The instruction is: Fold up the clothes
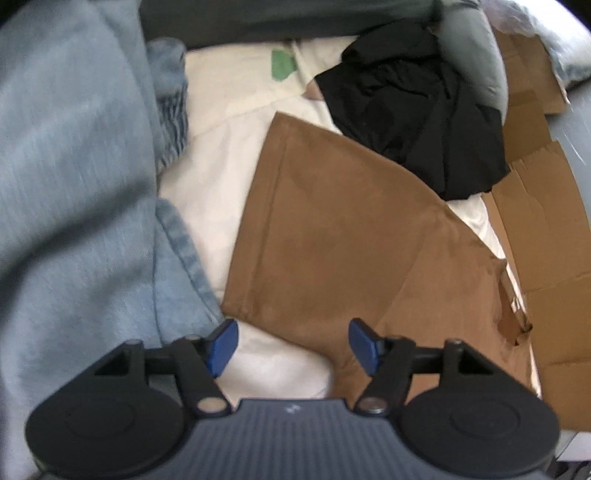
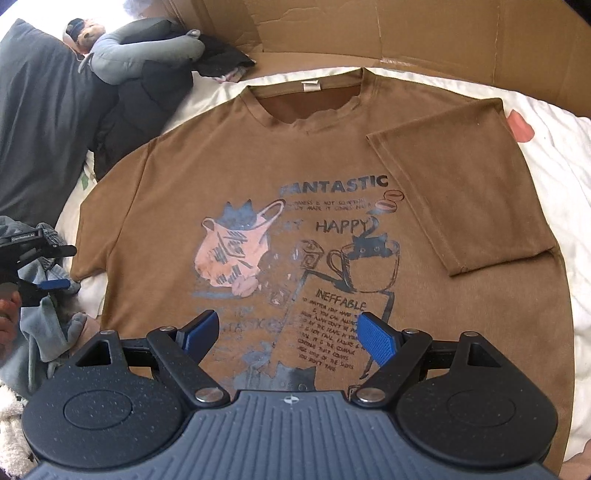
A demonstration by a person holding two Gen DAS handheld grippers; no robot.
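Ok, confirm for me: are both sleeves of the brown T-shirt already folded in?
No: only one sleeve lies folded over the brown T-shirt; the other sleeve is spread out.

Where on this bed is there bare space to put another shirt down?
Bare white sheet shows right of the brown T-shirt, below the cardboard. The left side is crowded with a dark pillow and blue clothes.

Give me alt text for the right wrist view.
A brown graphic T-shirt lies face up on a white sheet, one sleeve folded inward. The open right gripper hovers above its hem; the left gripper shows at the far left edge.
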